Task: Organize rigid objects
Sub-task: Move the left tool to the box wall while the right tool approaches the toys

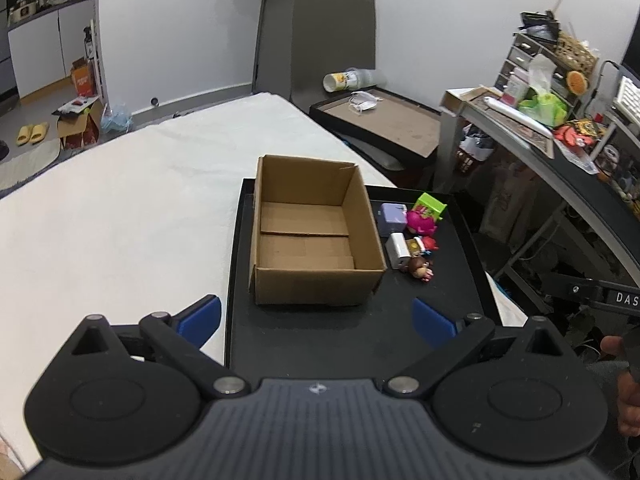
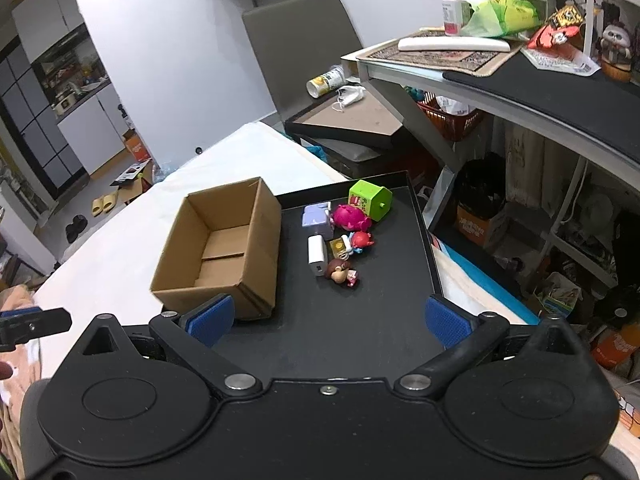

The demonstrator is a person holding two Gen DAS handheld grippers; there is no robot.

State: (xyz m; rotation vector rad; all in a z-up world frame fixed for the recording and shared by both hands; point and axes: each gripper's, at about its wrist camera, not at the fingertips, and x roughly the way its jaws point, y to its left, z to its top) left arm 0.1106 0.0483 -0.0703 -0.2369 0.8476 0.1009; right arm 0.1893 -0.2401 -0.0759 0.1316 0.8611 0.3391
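Both grippers, left (image 1: 316, 318) and right (image 2: 328, 320), hung wide open and empty above the tray's (image 2: 360, 332) near edge, apparently before the toys (image 2: 344, 236) beside the empty cardboard box (image 2: 224, 240).

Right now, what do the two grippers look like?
Both match: the left gripper and right gripper have black bodies with two round discs, black linkage arms on silver pins, and blue ribbed pads. The left body is ribbed grey with a small emblem.
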